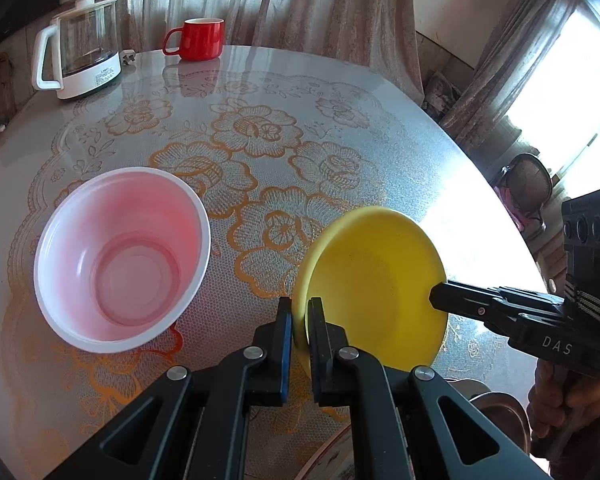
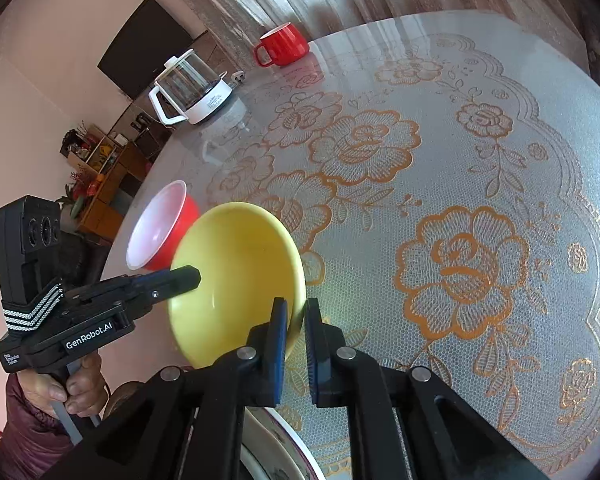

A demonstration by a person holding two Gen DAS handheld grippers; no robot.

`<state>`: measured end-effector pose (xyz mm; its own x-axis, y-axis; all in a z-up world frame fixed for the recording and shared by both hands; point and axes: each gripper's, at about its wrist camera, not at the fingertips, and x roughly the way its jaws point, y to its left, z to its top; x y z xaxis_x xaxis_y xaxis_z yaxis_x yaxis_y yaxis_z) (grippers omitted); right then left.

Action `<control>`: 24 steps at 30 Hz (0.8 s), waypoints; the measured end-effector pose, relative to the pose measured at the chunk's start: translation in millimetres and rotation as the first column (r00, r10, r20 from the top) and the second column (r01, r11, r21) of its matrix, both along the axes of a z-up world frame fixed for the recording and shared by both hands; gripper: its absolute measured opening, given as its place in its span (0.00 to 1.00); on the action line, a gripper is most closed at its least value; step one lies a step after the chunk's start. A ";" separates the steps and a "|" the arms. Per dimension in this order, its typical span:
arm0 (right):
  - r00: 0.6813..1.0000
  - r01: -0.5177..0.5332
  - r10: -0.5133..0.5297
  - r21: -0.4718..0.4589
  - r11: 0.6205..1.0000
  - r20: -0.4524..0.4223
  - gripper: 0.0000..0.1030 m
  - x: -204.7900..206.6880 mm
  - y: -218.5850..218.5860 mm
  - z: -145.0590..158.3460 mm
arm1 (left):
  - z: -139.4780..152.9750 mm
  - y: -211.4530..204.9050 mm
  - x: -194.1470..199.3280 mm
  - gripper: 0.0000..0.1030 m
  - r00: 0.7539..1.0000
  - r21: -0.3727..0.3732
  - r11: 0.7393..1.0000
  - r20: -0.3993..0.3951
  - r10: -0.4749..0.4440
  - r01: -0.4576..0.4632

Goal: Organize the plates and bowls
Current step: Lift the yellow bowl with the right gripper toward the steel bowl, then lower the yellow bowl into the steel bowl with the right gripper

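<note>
A yellow dish (image 1: pixel 372 276) hangs tilted above the table, held by both grippers. My left gripper (image 1: pixel 299 308) is shut on its near rim, one pad on each side. My right gripper (image 1: pixel 434 296) comes in from the right and is shut on the opposite rim. In the right wrist view the right gripper (image 2: pixel 296 312) clamps the yellow dish (image 2: pixel 236 264) at its lower right edge, and the left gripper (image 2: pixel 194 276) bites its left edge. A bowl (image 1: pixel 120 260), white inside and red outside (image 2: pixel 160 228), stands on the table to the left of the dish.
A glass kettle (image 1: pixel 80 48) with a white base and a red mug (image 1: pixel 200 38) stand at the table's far edge. A patterned plate (image 2: pixel 276 440) and a metal bowl (image 1: pixel 500 412) lie near the front edge below the grippers. A floral lace cloth (image 2: pixel 460 264) covers the table.
</note>
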<state>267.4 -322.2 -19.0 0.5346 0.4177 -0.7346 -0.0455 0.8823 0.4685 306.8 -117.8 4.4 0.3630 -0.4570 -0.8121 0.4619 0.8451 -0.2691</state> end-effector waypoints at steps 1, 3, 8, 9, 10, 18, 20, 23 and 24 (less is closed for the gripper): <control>1.000 0.007 -0.007 0.004 1.000 0.009 0.06 -0.7 -1.9 3.1 | 3.2 0.7 -0.5 0.07 1.000 -0.012 1.000 0.003 0.002 -0.002; 0.999 0.022 -0.023 0.022 1.000 0.033 0.05 -3.1 -5.9 11.3 | 12.0 1.8 -1.2 0.07 1.000 -0.031 1.000 0.021 0.005 -0.005; 0.995 0.026 -0.027 0.016 1.000 0.097 0.05 -12.6 -3.3 39.9 | 37.1 9.2 -7.4 0.07 0.998 -0.064 0.998 0.055 0.016 -0.012; 0.994 0.025 -0.026 0.014 1.000 0.110 0.05 -15.3 -2.1 45.7 | 41.8 10.9 -10.3 0.07 0.998 -0.072 0.997 0.062 0.018 -0.014; 0.992 0.023 -0.025 0.012 1.000 0.121 0.05 -17.9 -0.5 51.2 | 46.8 13.2 -13.7 0.07 0.997 -0.081 0.997 0.068 0.020 -0.014; 0.978 -0.017 0.018 -0.005 1.000 0.206 0.05 -63.2 16.8 90.3 | 79.3 36.3 -71.2 0.08 0.990 -0.105 0.994 0.138 -0.005 0.020; 0.974 -0.032 0.032 -0.006 0.999 0.224 0.05 -81.7 22.2 96.9 | 80.3 44.3 -90.7 0.08 0.990 -0.120 0.992 0.141 -0.015 0.032; 0.969 -0.054 0.052 -0.001 0.999 0.240 0.05 -110.6 29.4 100.8 | 75.5 52.4 -116.5 0.08 0.990 -0.125 0.991 0.138 -0.034 0.052; 0.969 -0.061 0.059 0.002 0.998 0.241 0.05 -119.7 31.8 100.6 | 73.4 54.9 -124.3 0.08 0.990 -0.128 0.990 0.137 -0.037 0.055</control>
<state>147.7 -290.4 81.6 0.6688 0.4603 -0.5838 -0.2104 0.8703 0.4452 182.5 -62.9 77.8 0.4407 -0.5749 -0.6894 0.5390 0.7836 -0.3090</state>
